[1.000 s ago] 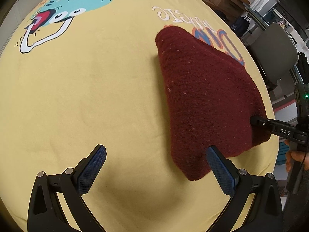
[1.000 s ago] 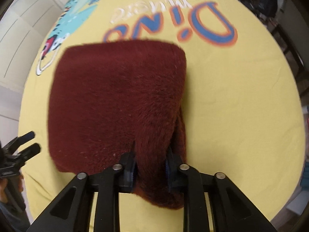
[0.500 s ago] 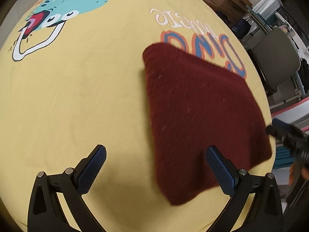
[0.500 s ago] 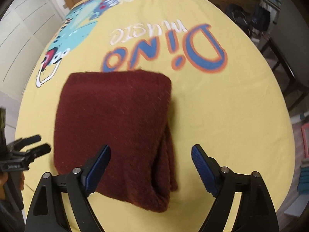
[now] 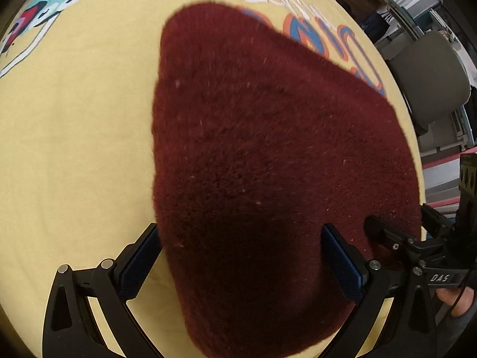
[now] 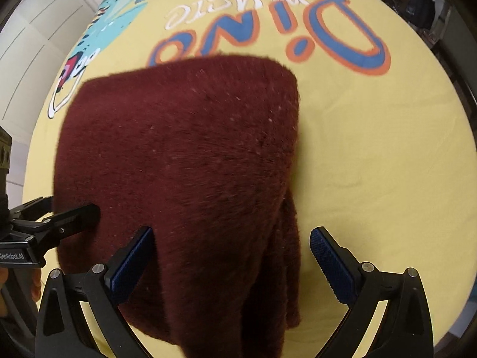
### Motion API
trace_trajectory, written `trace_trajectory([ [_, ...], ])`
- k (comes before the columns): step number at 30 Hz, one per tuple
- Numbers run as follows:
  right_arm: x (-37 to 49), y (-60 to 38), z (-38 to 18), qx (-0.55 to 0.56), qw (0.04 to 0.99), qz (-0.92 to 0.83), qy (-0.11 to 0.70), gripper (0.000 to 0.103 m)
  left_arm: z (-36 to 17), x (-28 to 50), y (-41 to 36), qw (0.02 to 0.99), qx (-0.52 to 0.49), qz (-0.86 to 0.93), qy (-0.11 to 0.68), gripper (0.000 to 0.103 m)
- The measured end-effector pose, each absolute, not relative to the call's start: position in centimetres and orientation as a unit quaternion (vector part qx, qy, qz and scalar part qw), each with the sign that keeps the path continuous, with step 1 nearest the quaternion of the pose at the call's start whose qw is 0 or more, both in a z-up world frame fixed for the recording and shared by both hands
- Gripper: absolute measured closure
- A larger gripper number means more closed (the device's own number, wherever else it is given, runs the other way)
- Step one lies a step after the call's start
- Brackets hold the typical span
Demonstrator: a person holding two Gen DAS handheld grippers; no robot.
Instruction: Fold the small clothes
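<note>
Both claws, left (image 5: 238, 264) and right (image 6: 231, 261), spread wide around the near edge of the folded sweater (image 5: 268, 164), gripping nothing. Likely risk: snagging only the top layer, undoing the fold on the yellow cloth (image 6: 387, 149).

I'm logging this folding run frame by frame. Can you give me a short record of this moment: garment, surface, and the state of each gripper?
garment: maroon fuzzy knit, folded, lying flat
surface: yellow cloth with Dino print
left gripper: open, fingers straddling the garment's near edge
right gripper: open, fingers straddling the near folded edge
grasp: neither gripper is closed on the fabric
background: grey chair beyond the surface's edge
</note>
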State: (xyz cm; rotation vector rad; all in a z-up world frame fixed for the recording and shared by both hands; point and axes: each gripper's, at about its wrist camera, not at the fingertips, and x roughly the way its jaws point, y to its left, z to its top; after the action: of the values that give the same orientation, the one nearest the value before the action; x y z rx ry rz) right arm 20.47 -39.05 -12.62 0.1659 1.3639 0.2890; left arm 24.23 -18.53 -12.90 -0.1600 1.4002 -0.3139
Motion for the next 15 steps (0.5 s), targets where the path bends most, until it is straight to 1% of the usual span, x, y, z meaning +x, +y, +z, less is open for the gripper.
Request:
trace_trajectory([
  [7, 20.3, -39.9, -14.8, 0.132, 0.755, 0.158, 0.622, 0.001, -14.1, 23.4, -18.5, 0.758, -0.064, -0.153, 0.631, 0.0],
  [9, 20.3, -40.0, -15.1, 0.143, 0.752, 0.157, 0.624, 0.001, -14.3, 23.4, -18.3, 0.753, -0.074, -0.161, 0.634, 0.003],
  [10, 20.3, -40.0, -15.2, 0.145, 0.75, 0.157, 0.626, 0.001, -14.4, 23.4, -18.2, 0.751, -0.078, -0.164, 0.634, 0.008],
  [11, 20.3, -39.9, -15.2, 0.149, 0.747, 0.16, 0.628, 0.005, -14.4, 23.3, -18.1, 0.75, -0.085, -0.172, 0.633, 0.017],
  [12, 20.4, -39.9, -15.2, 0.155, 0.744, 0.166, 0.628, 0.014, -14.3, 23.3, -18.1, 0.749, -0.087, -0.175, 0.633, 0.018],
  [14, 20.4, -39.9, -15.2, 0.172, 0.739, 0.177, 0.627, 0.022, -14.0, 23.1, -18.2, 0.749, -0.085, -0.188, 0.63, 0.029],
  [15, 20.4, -39.9, -15.0, 0.169, 0.74, 0.177, 0.627, 0.027, -14.0, 23.1, -18.1, 0.746, -0.086, -0.194, 0.631, 0.03],
])
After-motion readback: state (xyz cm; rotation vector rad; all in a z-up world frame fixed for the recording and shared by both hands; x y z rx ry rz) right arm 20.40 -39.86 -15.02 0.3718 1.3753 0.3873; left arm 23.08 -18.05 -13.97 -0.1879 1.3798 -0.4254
